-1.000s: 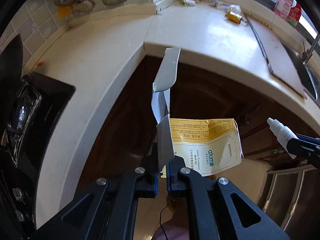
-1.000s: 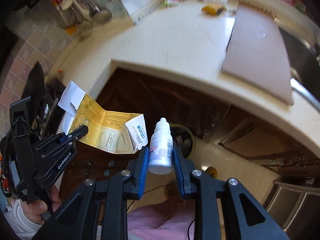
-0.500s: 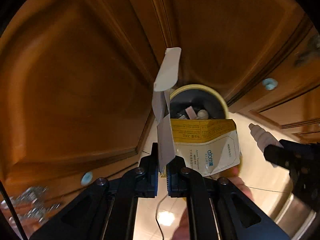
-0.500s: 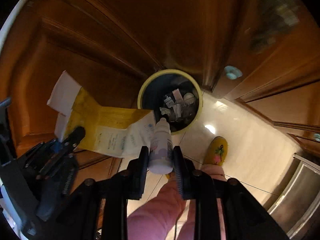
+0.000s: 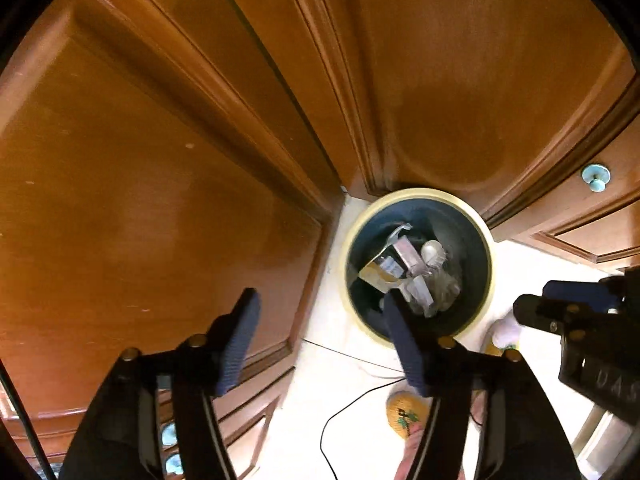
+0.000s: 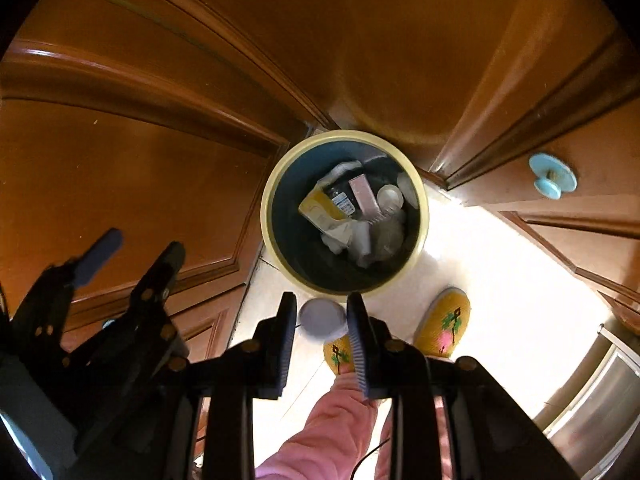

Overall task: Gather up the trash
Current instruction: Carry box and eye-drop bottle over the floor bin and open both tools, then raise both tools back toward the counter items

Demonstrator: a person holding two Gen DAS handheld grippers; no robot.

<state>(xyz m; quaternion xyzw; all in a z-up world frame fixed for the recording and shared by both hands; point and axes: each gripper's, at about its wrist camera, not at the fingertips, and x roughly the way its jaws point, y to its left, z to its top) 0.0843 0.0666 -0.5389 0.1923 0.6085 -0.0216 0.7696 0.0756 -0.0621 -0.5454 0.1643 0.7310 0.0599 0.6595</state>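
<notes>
A round bin with a cream rim [image 5: 490,264] [image 6: 268,184] stands on the floor in the cabinet corner, holding several pieces of trash. The yellow and white carton [image 6: 320,210] [image 5: 374,274] lies inside it. My left gripper [image 5: 320,320] is open and empty above the bin's left side; it also shows in the right wrist view [image 6: 136,254]. My right gripper [image 6: 322,308] is shut on the small white bottle [image 6: 322,318], seen end on, just short of the bin's near rim. In the left wrist view my right gripper [image 5: 532,312] is at the right with the bottle [image 5: 506,328] below it.
Brown wooden cabinet doors [image 5: 160,200] [image 6: 120,180] surround the bin on three sides, with pale blue knobs [image 6: 552,176] [image 5: 596,176]. The person's yellow slippers [image 6: 442,326] and pink trouser leg [image 6: 332,432] stand on the pale floor. A steel appliance edge [image 6: 592,412] is at right.
My left gripper has opened and the yellow carton has dropped into the bin. Both grippers came down from the counter toward the bin. The right gripper still holds the bottle, now tipped end on.
</notes>
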